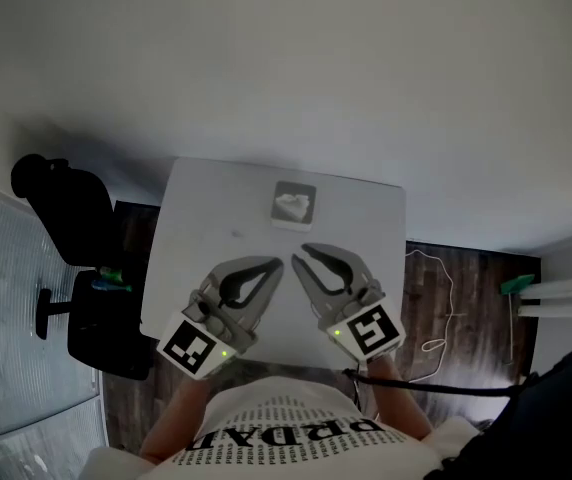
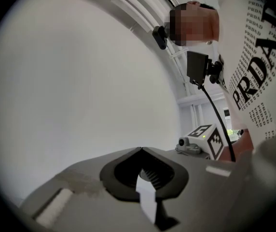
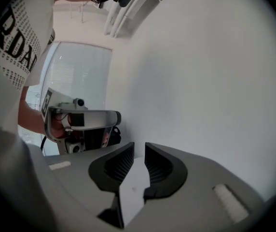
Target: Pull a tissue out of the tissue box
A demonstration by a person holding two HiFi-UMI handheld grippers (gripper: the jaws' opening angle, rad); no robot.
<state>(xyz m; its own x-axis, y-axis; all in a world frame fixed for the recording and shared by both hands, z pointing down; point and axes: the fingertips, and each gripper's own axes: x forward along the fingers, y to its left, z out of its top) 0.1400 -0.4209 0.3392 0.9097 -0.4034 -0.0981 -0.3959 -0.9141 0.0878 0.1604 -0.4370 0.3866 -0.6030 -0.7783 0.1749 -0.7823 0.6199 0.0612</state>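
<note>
The tissue box [image 1: 294, 206], small and pale grey with white tissue showing in its top opening, sits near the far edge of the white table [image 1: 201, 228]. Both grippers hover over the table's near half, short of the box, pointing toward it. My left gripper [image 1: 277, 262] has its jaw tips touching and holds nothing; in its own view the left gripper [image 2: 140, 149] shows the tips meeting. My right gripper [image 1: 300, 255] stands slightly open; in its own view the right gripper [image 3: 139, 147] shows a narrow empty gap between the jaws. The box is in neither gripper view.
A black office chair [image 1: 81, 258] stands left of the table, beside a glass partition [image 1: 16, 298]. Dark wood floor with a white cable [image 1: 438, 298] lies to the right. White walls fill the gripper views. A person's printed white shirt [image 1: 286, 438] is at the bottom.
</note>
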